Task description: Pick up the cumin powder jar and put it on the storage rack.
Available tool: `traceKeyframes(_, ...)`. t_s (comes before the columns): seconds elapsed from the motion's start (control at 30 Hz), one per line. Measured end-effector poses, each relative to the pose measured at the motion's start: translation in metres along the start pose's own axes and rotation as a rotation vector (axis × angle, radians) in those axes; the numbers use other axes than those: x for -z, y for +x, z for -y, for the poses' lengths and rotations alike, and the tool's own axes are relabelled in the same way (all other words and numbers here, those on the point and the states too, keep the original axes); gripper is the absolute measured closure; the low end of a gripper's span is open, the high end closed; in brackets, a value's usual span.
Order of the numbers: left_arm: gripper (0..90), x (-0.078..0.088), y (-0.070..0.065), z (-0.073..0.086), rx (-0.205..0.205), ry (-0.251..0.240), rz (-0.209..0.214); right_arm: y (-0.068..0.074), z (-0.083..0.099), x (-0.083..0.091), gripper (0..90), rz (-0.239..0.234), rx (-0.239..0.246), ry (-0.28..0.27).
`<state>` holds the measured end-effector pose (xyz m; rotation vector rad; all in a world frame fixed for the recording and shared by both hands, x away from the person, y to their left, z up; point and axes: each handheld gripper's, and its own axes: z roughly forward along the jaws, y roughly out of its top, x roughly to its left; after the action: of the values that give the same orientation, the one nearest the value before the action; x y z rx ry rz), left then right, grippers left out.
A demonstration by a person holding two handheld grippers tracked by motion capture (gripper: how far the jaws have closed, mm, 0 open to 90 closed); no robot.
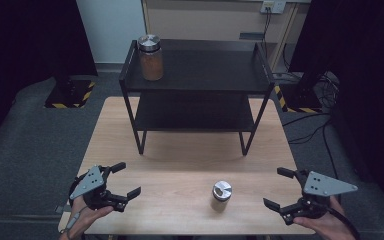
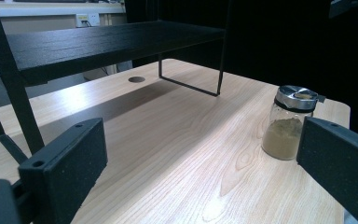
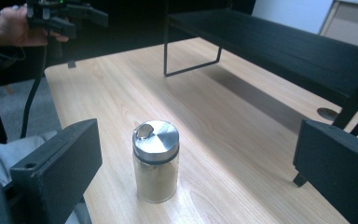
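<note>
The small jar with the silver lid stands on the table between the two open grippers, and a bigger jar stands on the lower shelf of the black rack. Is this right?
Not quite. The high view shows the bigger jar on the rack's top shelf, not the lower one. The small jar does stand on the table between the open left gripper and right gripper.

There are 2 spice jars point(image 1: 221, 196) point(image 1: 150, 57), 1 black shelf rack point(image 1: 196, 80), 1 wooden table point(image 1: 180, 165) and 2 grippers point(image 1: 124, 181) point(image 1: 280, 187).

Pale, smooth wood-grain table top point(image 1: 180, 165) with soft sheen; on it a clear glass spice jar point(image 3: 156, 173) with brushed-metal lid, beside a matt black two-tier metal rack point(image 1: 200, 75).
</note>
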<state>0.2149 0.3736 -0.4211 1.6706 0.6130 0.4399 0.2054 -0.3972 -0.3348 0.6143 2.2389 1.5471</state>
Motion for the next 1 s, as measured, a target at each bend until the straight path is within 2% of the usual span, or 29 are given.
traceKeyframes(0.33, 0.5, -0.001, 0.0, 0.0, 0.001, 0.005, 0.004, -0.01, -0.012, -0.032, 2.1, -0.067, 0.025, 0.084)
traceKeyframes(1.0, 0.6, -0.002, -0.001, -0.001, -0.008, 0.014, 0.01, -0.019, 0.003, -0.096, 3.3, -0.15, 0.001, 0.143)
